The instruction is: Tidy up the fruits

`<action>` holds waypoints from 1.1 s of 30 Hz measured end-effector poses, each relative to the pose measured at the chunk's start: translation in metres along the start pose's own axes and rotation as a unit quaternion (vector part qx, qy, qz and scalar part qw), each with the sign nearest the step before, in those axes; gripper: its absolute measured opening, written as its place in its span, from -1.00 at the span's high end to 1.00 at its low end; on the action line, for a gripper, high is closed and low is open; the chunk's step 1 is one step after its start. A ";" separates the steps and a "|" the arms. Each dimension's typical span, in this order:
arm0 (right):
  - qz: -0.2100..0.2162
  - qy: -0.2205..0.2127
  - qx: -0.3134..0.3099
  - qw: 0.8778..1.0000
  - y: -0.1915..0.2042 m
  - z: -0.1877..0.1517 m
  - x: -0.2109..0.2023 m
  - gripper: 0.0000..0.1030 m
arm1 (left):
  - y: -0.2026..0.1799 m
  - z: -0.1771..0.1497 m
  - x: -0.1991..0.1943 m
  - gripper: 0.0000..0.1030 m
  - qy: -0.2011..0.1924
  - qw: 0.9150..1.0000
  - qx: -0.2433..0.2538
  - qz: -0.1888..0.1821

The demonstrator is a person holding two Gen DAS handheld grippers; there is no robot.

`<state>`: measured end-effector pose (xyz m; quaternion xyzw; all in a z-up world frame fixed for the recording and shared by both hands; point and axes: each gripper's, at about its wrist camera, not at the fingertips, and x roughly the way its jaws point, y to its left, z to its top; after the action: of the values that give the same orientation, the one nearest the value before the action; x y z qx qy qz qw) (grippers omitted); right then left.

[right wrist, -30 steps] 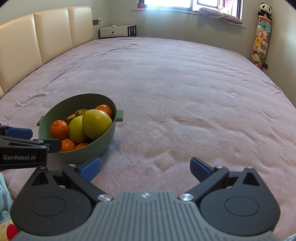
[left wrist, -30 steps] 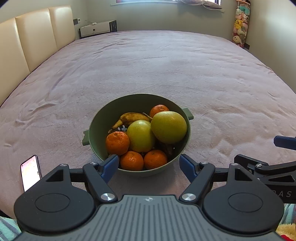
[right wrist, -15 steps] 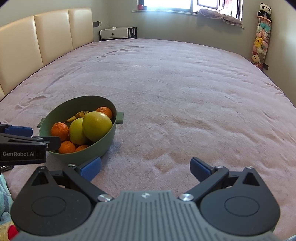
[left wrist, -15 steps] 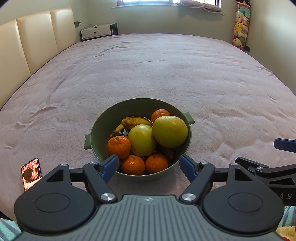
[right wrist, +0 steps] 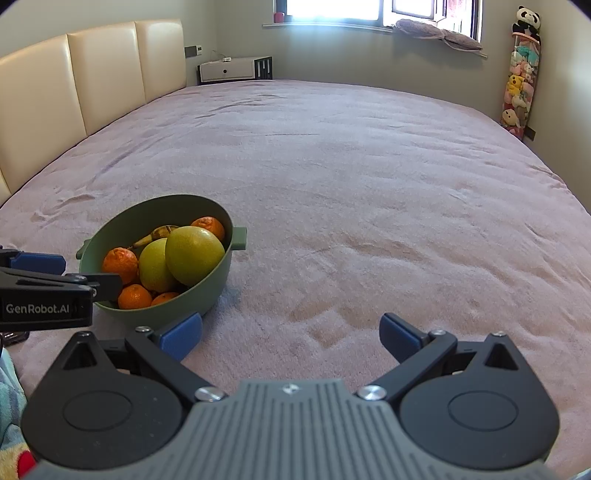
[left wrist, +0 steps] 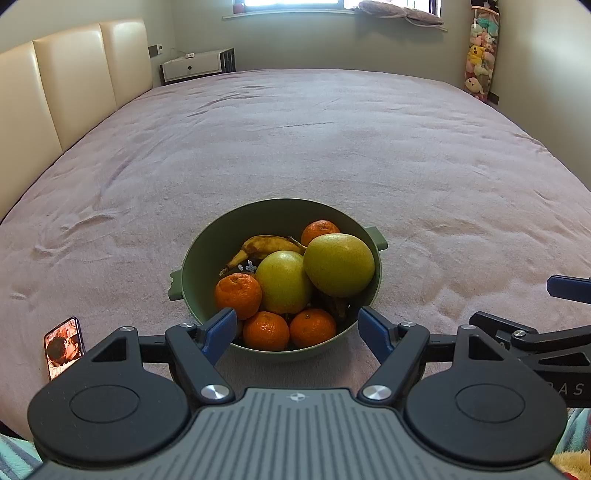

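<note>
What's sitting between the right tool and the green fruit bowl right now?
Nothing but bare pink bedspread. In the right wrist view the right tool is open and the green bowl sits just beyond its left fingertip.

"GenRobot.AI" in white on left gripper [right wrist: 44, 291] body, right wrist view.

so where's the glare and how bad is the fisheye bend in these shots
Right wrist view: the window is blown out white, and the headboard bows. Left wrist view: the window glares less, the bed edges curve, and the fruit in the bowl stays sharp.
</note>
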<state>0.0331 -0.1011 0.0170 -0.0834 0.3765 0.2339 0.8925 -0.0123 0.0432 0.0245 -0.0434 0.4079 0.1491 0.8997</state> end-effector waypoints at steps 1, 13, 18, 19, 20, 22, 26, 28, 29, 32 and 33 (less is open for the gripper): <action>0.000 0.000 0.000 1.000 0.000 0.000 0.000 -0.92 | 0.000 0.000 0.000 -0.71 0.000 1.000 0.000 0.000; 0.002 0.000 0.001 1.000 -0.001 0.000 0.000 -0.92 | 0.000 0.001 -0.001 -0.71 0.000 1.000 0.000 0.001; 0.001 0.000 0.001 1.000 -0.001 0.000 0.000 -0.92 | 0.001 0.003 -0.002 -0.70 -0.001 1.000 0.002 0.003; 0.001 0.000 0.000 1.000 0.000 0.000 0.000 -0.92 | 0.001 0.003 -0.002 -0.70 -0.002 1.000 0.002 0.003; 0.001 0.000 0.001 1.000 -0.001 0.000 0.000 -0.92 | 0.001 0.004 -0.002 -0.70 -0.002 1.000 0.002 0.003; 0.002 0.000 0.001 1.000 -0.001 0.000 0.000 -0.92 | 0.001 0.003 -0.003 -0.70 -0.004 1.000 0.004 0.004; 0.002 0.000 0.001 1.000 -0.001 0.000 0.000 -0.92 | 0.001 0.003 -0.004 -0.70 -0.008 1.000 0.006 0.007; 0.002 0.000 0.001 1.000 -0.001 0.000 0.000 -0.92 | 0.001 0.003 -0.004 -0.70 -0.009 1.000 0.007 0.008; 0.002 0.000 0.001 1.000 -0.001 0.000 0.000 -0.92 | 0.001 0.003 -0.004 -0.70 -0.009 1.000 0.007 0.008; 0.002 0.000 0.001 1.000 -0.001 0.000 0.000 -0.92 | 0.001 0.003 -0.004 -0.71 -0.009 1.000 0.007 0.008; 0.002 0.000 0.001 1.000 -0.001 0.000 0.000 -0.92 | 0.001 0.003 -0.004 -0.70 -0.009 1.000 0.007 0.008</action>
<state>0.0335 -0.1019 0.0169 -0.0816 0.3770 0.2353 0.8921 -0.0127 0.0443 0.0297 -0.0322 0.4007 0.1538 0.9026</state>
